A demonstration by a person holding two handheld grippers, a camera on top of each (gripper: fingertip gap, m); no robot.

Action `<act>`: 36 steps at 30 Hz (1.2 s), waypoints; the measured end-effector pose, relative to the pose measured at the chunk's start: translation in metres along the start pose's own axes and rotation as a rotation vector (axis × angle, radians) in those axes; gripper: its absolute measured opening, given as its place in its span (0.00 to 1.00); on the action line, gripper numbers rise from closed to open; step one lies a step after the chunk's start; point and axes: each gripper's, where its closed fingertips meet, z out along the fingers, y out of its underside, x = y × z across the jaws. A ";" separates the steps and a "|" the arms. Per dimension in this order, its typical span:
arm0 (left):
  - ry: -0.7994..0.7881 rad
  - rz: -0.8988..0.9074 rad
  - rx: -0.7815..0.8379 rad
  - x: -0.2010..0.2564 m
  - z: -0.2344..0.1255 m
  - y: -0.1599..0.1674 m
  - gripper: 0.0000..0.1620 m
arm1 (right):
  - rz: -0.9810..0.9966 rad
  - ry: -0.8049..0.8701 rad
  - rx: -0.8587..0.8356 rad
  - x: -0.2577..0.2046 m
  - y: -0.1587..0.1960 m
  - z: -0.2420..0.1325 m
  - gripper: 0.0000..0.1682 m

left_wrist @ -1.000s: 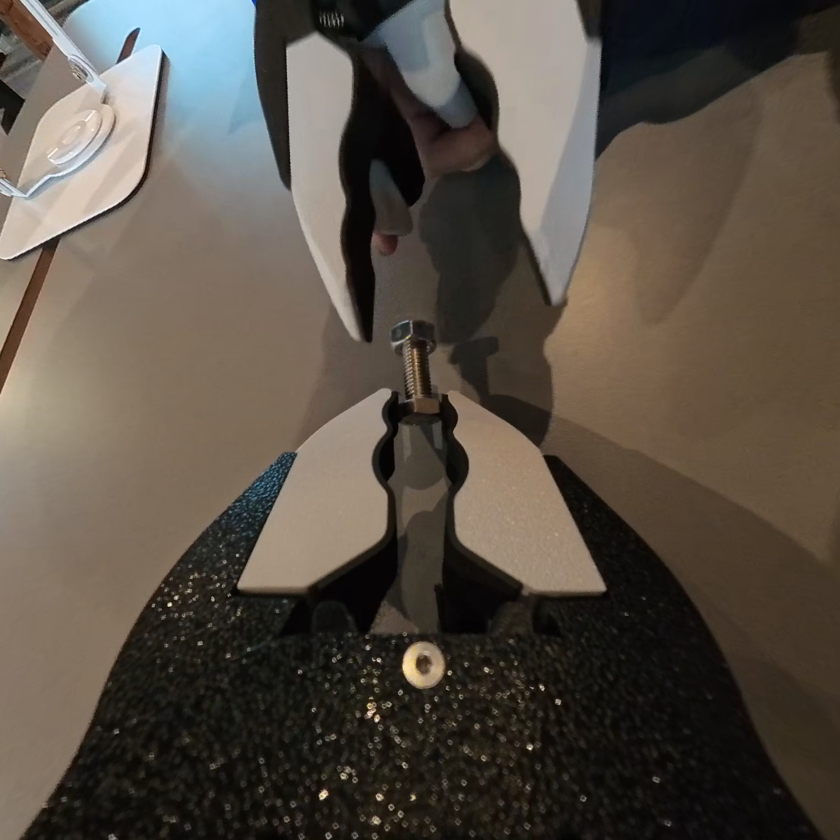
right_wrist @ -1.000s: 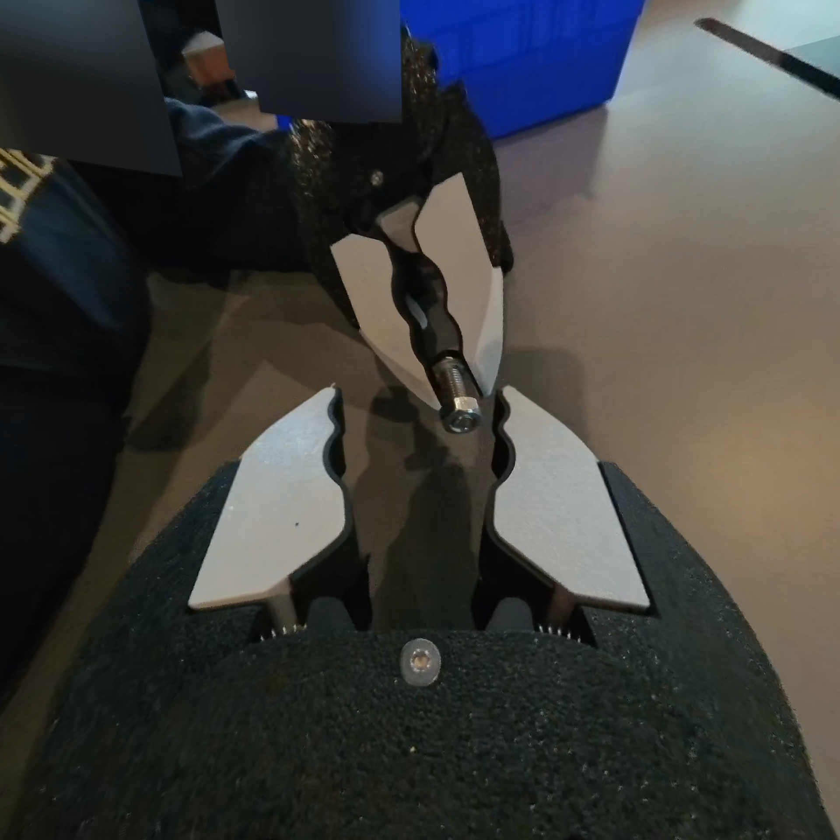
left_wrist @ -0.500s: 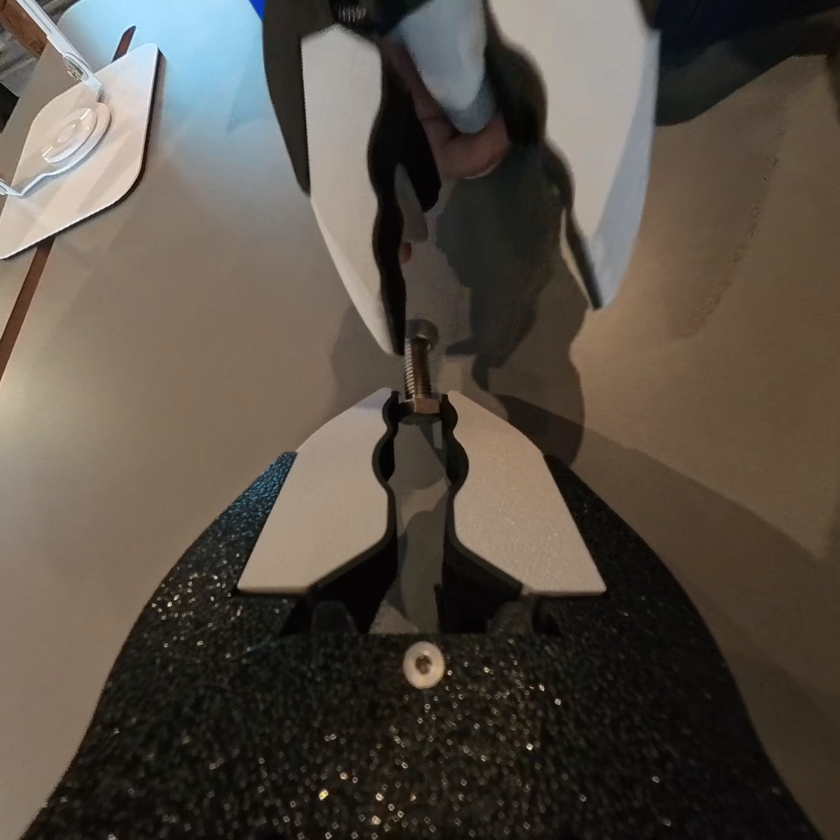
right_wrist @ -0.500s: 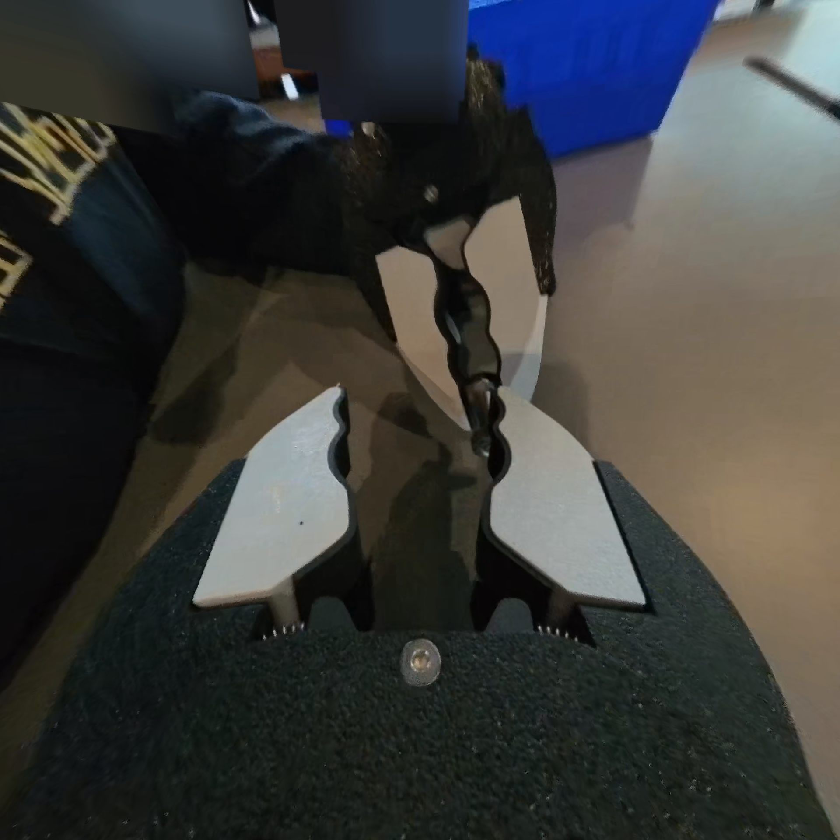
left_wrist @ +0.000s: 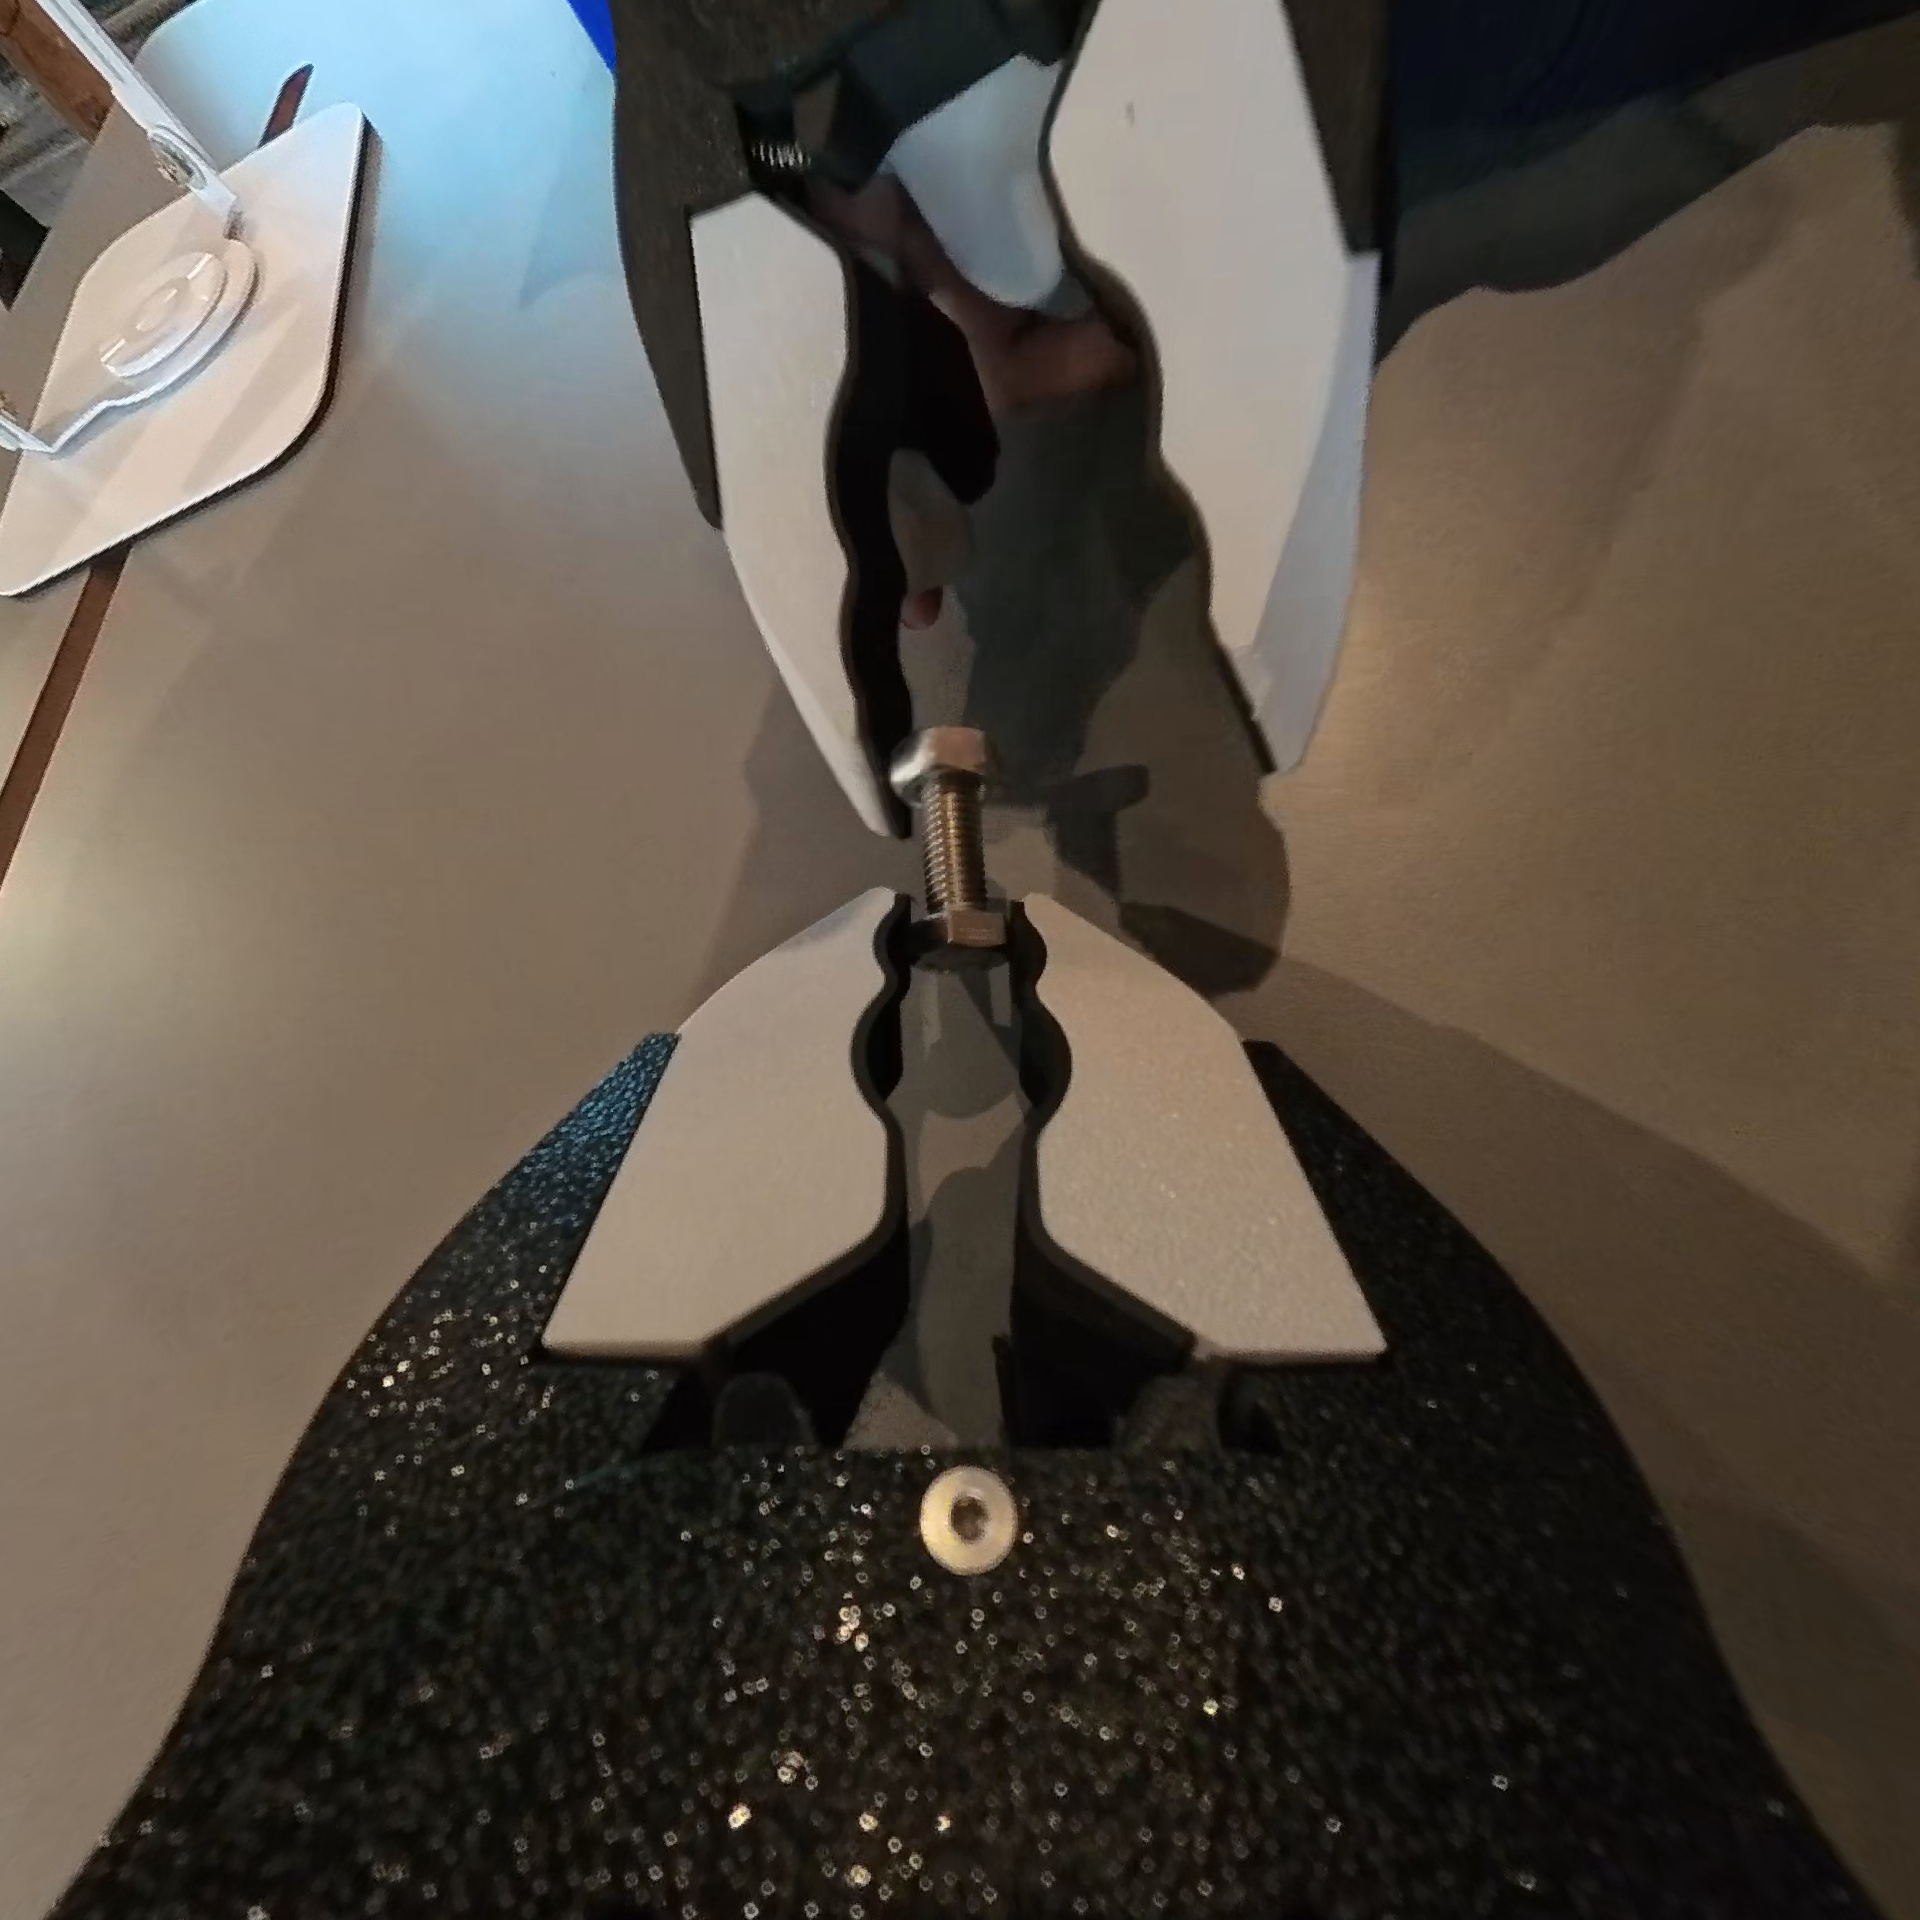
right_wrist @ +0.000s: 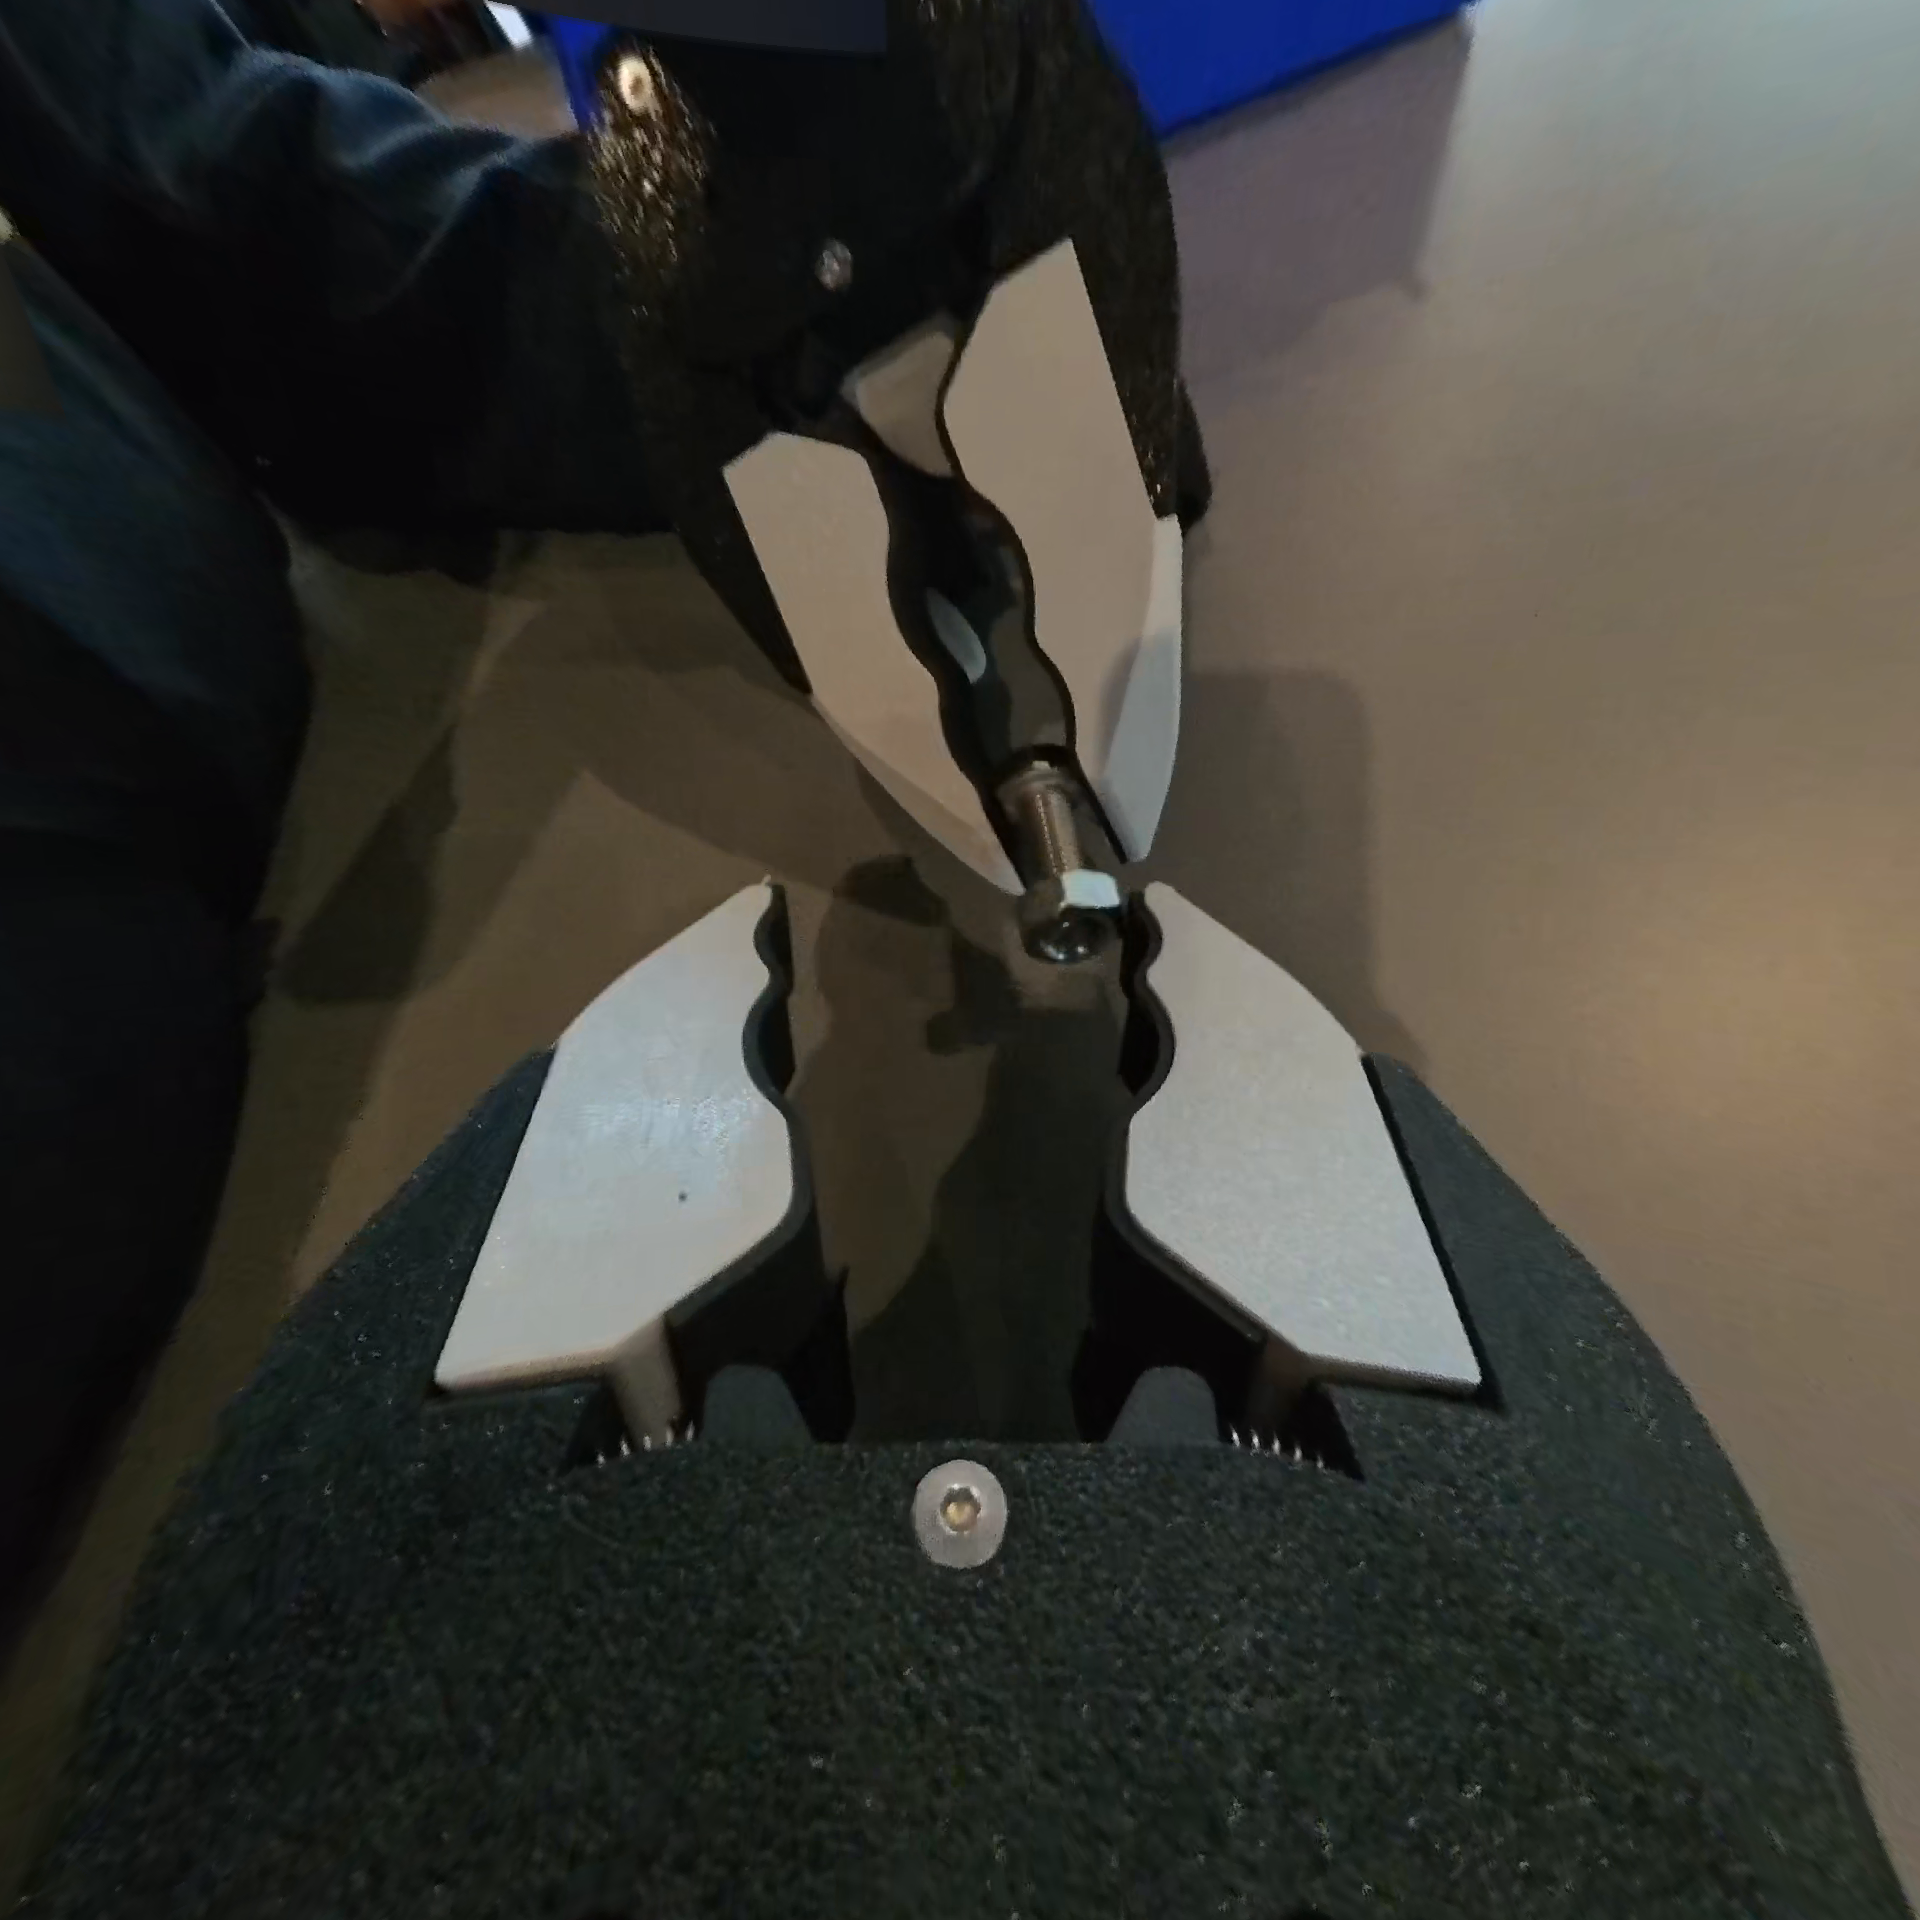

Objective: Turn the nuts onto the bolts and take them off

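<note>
No readable text, label, brand or number anywhere.

The nut [right_wrist: 1075,914] is uncovered again — the right gripper [right_wrist: 956,904], half a second ago drawn over it, is eased back, one fingertip [right_wrist: 1148,914] just beside the nut, jaws apart.

tabletop [left_wrist: 364,831]: bare around bolt [left_wrist: 954,852] | white stand base [left_wrist: 177,343]: far left edge | blue bin [right_wrist: 1247,62]: beyond gripper [right_wrist: 1070,821]
</note>
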 end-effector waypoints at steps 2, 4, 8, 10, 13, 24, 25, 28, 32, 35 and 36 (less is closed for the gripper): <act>0.000 0.001 0.000 0.000 0.000 0.000 0.11 | -0.027 0.001 0.033 -0.001 -0.005 -0.002 0.37; 0.000 -0.001 0.000 0.000 0.000 0.000 0.11 | -0.084 -0.023 0.111 -0.008 -0.015 -0.007 0.33; -0.001 0.001 0.000 0.000 0.000 0.000 0.11 | -0.054 0.038 0.079 0.004 -0.009 -0.009 0.34; -0.001 0.000 0.000 0.000 0.000 0.000 0.11 | -0.015 0.059 0.002 0.010 0.002 -0.006 0.36; -0.001 0.000 0.000 0.000 0.000 0.000 0.11 | -0.010 0.061 -0.041 0.010 0.007 -0.003 0.35; 0.000 -0.002 -0.001 0.000 0.000 0.000 0.11 | -0.130 -0.015 0.156 -0.010 -0.020 -0.012 0.28; -0.001 0.000 0.000 0.000 0.000 0.000 0.11 | -0.115 0.003 0.145 -0.006 -0.019 -0.013 0.29; -0.001 0.000 0.000 0.000 0.000 0.000 0.11 | -0.062 0.061 0.055 0.008 -0.006 -0.010 0.33; 0.000 -0.001 0.000 0.000 0.000 0.000 0.11 | -0.041 0.053 0.003 0.007 0.001 -0.004 0.33; 0.000 0.001 0.000 0.000 0.000 0.000 0.11 | -0.079 0.042 0.032 0.003 -0.004 -0.004 0.34; 0.000 0.002 0.000 0.000 0.000 0.000 0.11 | -0.103 0.033 0.052 0.000 -0.007 -0.006 0.32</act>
